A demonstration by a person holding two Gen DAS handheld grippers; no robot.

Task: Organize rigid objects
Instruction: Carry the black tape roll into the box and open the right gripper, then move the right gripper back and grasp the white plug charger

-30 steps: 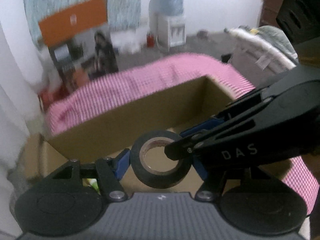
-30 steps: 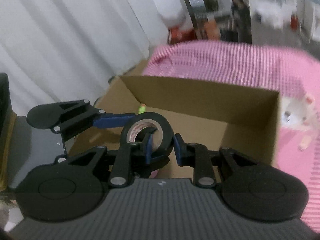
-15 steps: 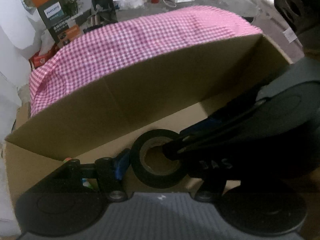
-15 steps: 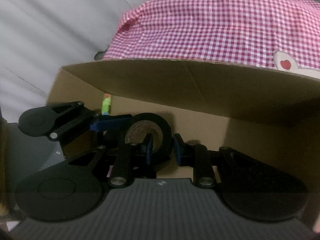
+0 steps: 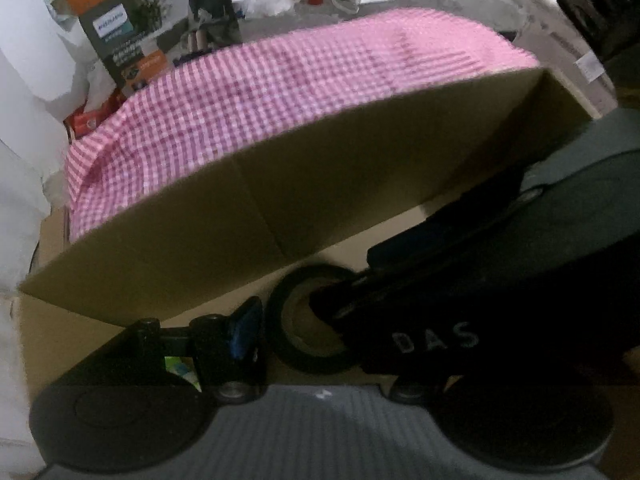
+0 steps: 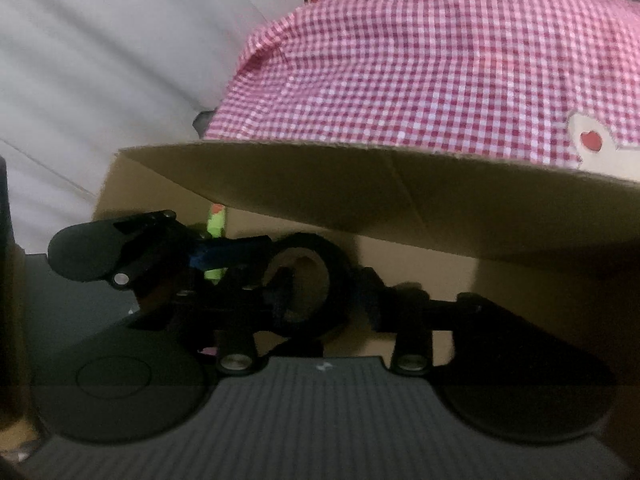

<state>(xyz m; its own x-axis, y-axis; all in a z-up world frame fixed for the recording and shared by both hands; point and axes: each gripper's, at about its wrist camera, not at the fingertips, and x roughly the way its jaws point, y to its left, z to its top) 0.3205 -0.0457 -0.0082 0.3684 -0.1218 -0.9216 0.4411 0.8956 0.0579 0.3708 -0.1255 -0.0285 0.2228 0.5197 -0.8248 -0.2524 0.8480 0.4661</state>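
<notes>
Has lowered the black roll of tape with a brown card core (image 5: 306, 322) well down in the last second: then carried level with the rim of the open brown cardboard box (image 5: 280, 208), with room and floor in sight beyond; now sunk inside it, with the far wall rising across both views and hiding the near part of the pink-and-white checked cloth (image 5: 288, 92) behind. Ends the carry, in effect, and by this reading leaves only the let-go and the pull-out for this item

Keeps the roll upright on its edge, hole towards the cameras, low in the box; too dim to say whether touching the floor yet. Holds it two-handed, as a second ago. Reaches in from the right with the right gripper (image 6: 326, 292), one finger through the hole and the other just outside the ring, jaws seemingly pinched on the roll's wall. Comes in from the left with the left gripper (image 5: 308, 338), roughly level, blue-padded finger (image 5: 244, 336) just beside the roll's left edge; hides its other finger behind the right gripper, so cannot tell whether clamped or eased off. Leaves a bright green marker-like item (image 6: 216, 236) at the left of the box, close behind that finger; worth avoiding on the way out
</notes>
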